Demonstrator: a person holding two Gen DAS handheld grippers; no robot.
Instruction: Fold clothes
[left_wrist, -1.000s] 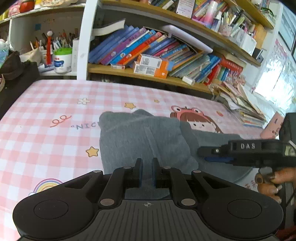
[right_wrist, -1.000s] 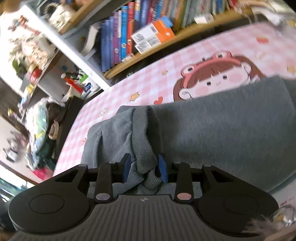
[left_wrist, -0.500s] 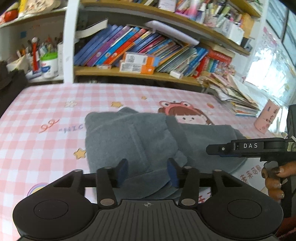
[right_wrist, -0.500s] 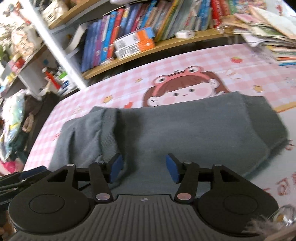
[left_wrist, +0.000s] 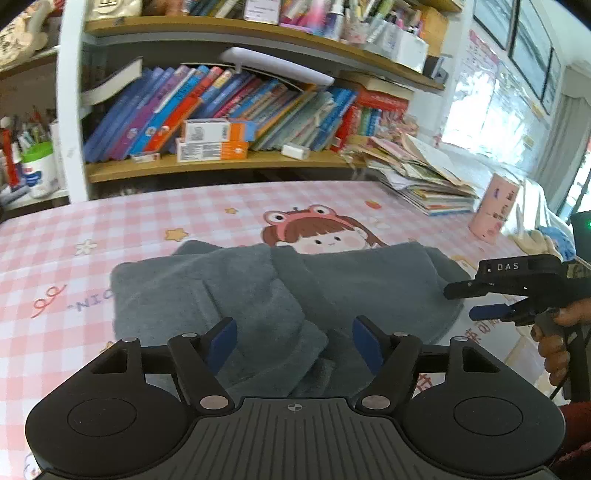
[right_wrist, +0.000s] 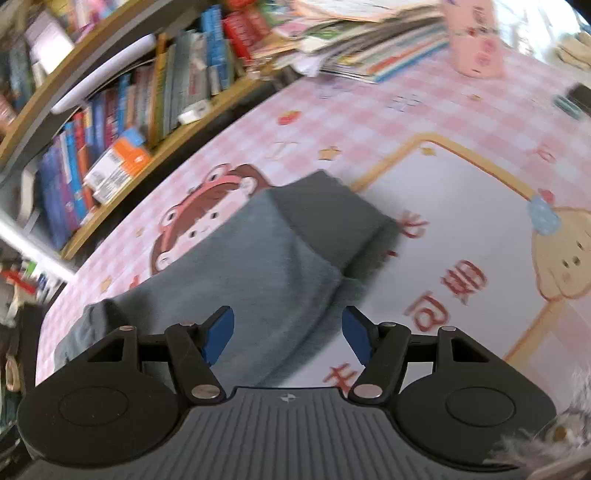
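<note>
A grey knitted garment (left_wrist: 280, 295) lies folded into a band on the pink checked table cover (left_wrist: 110, 229). Its left part is folded over on top. My left gripper (left_wrist: 293, 345) is open and empty just above the garment's near edge. My right gripper (right_wrist: 288, 334) is open and empty over the garment's right half (right_wrist: 266, 254). It also shows in the left wrist view (left_wrist: 461, 301) at the garment's right end, held by a hand. The right wrist view is blurred.
A bookshelf (left_wrist: 221, 162) full of books runs along the far edge of the table. A stack of papers and books (left_wrist: 421, 181) and a pink cup (left_wrist: 493, 208) stand at the far right. A jar of pens (left_wrist: 37, 166) stands at the far left.
Both grippers were shut on the garment a second ago. They have let go, opened and drawn back. The right gripper has swung toward the garment's right end.
</note>
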